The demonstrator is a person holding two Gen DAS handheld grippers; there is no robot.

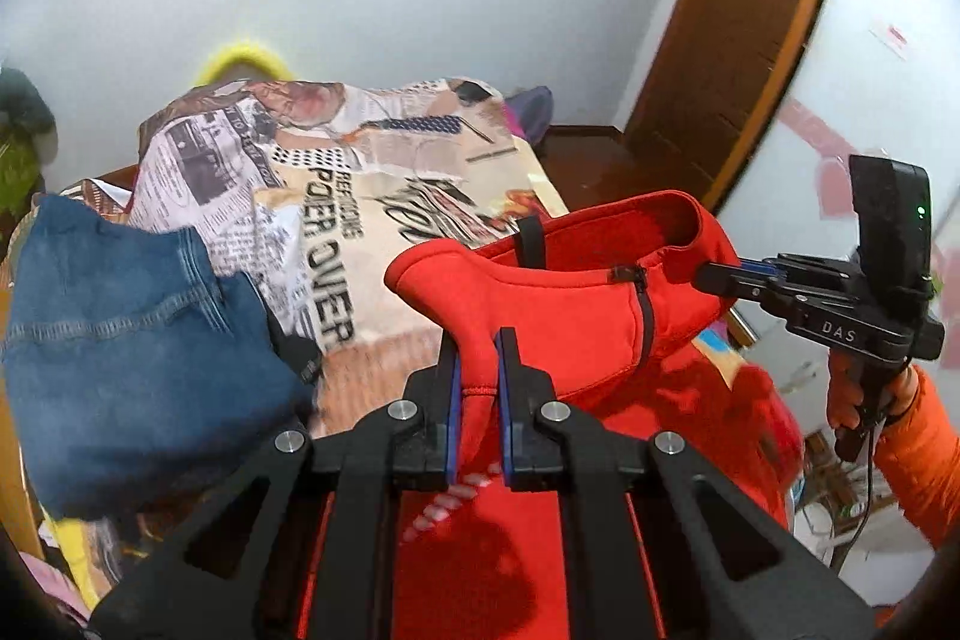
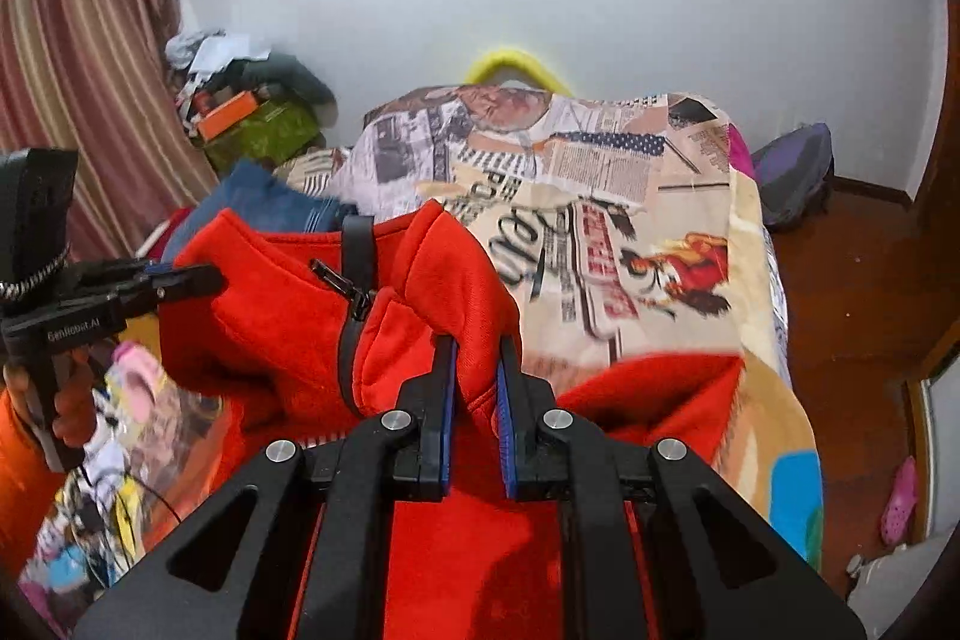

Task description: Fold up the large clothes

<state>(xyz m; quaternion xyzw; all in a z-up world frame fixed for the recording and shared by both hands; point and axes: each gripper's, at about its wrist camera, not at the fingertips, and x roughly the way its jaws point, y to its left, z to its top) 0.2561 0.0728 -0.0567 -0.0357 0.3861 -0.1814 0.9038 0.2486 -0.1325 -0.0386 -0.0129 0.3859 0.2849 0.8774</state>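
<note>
Both grippers clamped on red jacket, hoisted above the bed.

Nearest, left gripper [image 1: 478, 346] pinching a thin nub of the red jacket [image 1: 570, 304] at the collar, right gripper [image 2: 477, 358] biting a thicker fold beside the zipper [image 2: 354, 334]. Small bite on the left: likely to slip under the hanging weight. Body sagging toward the printed bedspread [image 2: 660, 232], could land bunched. Farther left, blue jeans [image 1: 132, 340] close enough to snag a swinging hem.
</note>
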